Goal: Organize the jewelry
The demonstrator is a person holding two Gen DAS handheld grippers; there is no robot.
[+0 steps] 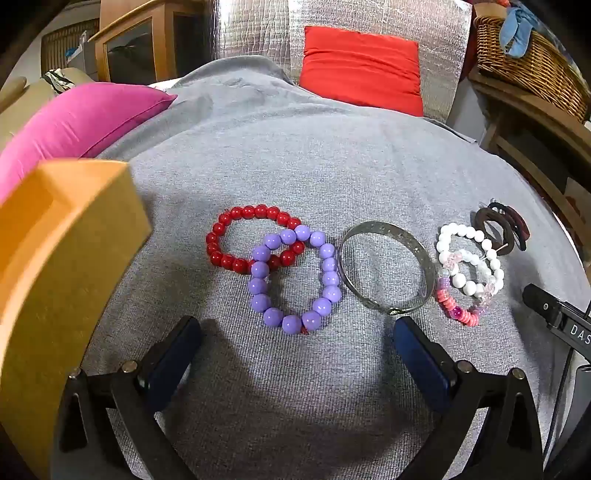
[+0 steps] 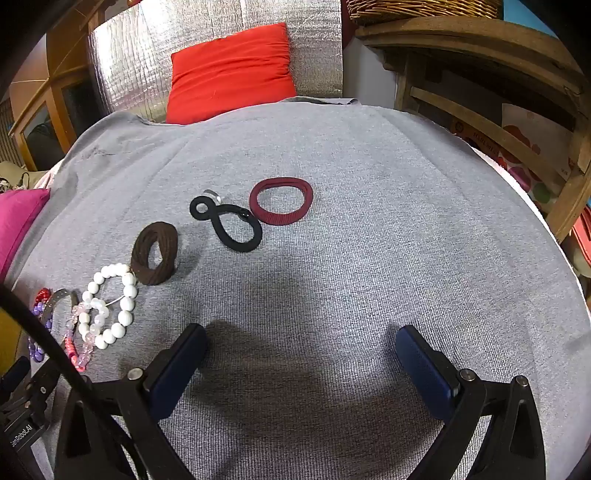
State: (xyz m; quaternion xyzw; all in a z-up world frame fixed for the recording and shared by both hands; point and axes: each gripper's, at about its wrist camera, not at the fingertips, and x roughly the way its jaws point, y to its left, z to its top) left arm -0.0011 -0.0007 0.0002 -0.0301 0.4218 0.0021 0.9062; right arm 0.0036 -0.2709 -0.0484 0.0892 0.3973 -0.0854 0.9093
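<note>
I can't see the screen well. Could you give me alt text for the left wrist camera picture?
Bracelets lie in a row on a grey cloth: a red bead bracelet overlapped by a purple bead bracelet, a metal bangle, then white and pink bead bracelets. The open left hand-held gripper hovers near them, beside an orange box.

- A lived-in home room, likely a bedroom or sitting corner; a soft surface under a grey cloth (image 1: 295, 155)
- A red cushion (image 1: 362, 68) and a pink cushion (image 1: 77, 122) against a quilted silver backing (image 2: 229, 22)
- A wicker basket (image 1: 532, 62) on a wooden shelf unit (image 2: 480, 74); a glass-fronted wooden cabinet (image 1: 136, 44) behind
</note>
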